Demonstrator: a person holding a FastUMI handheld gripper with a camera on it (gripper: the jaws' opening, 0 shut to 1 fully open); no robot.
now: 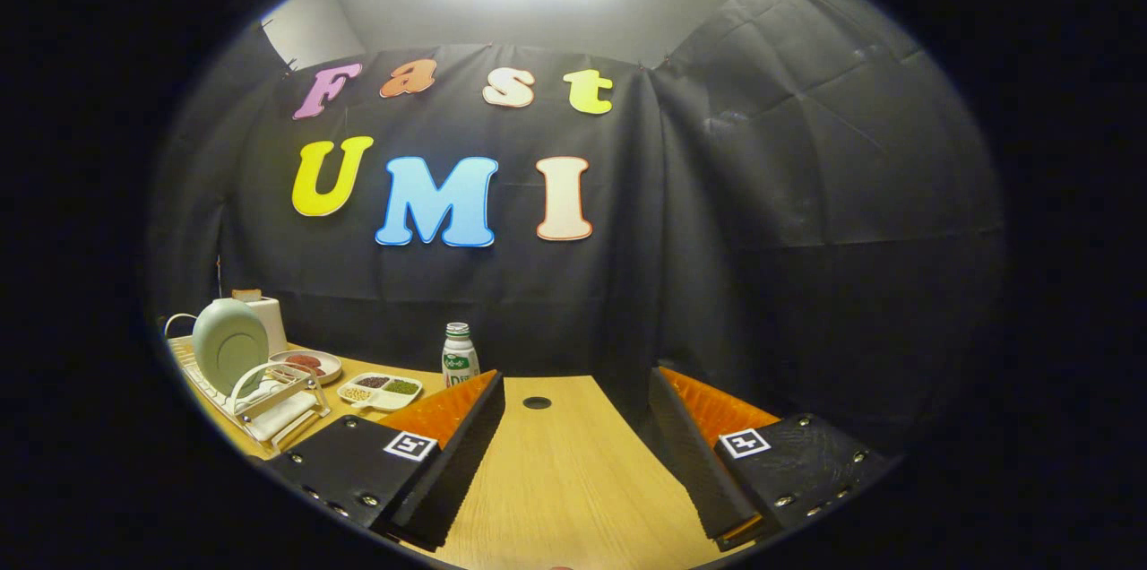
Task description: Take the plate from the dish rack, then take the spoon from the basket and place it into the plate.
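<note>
The pale green round plate (229, 344) stands upright on its edge in the white wire dish rack (269, 400), at the far left end of the light wooden tabletop (573, 471), well off to the left of the gripper (573, 444) and beyond its left finger. The rack sits close to the table's left edge, with a looped white handle rising at its front; whether a spoon or basket is part of it cannot be made out at this size. Behind the plate stands a white box-like appliance (266, 319) against the black cloth wall.

Just right of the rack lies a small round white dish holding reddish-brown food (307, 364), and next to that a white divided tray with compartments of dark, green and tan beans or grains (380, 390). Further right, near the tip of the left finger, stands a small white bottle with a green label and pale cap (459, 355) — its writing is too small to read.

The gripper's fingers are spread wide apart with nothing between them, hovering over bare wood. Between and ahead of them the tabletop is open — only a small dark round hole in the wood (537, 402) interrupts it. The table's far edge meets the black cloth close behind that hole. Each finger carries a small square black-and-white marker on its upper face.
</note>
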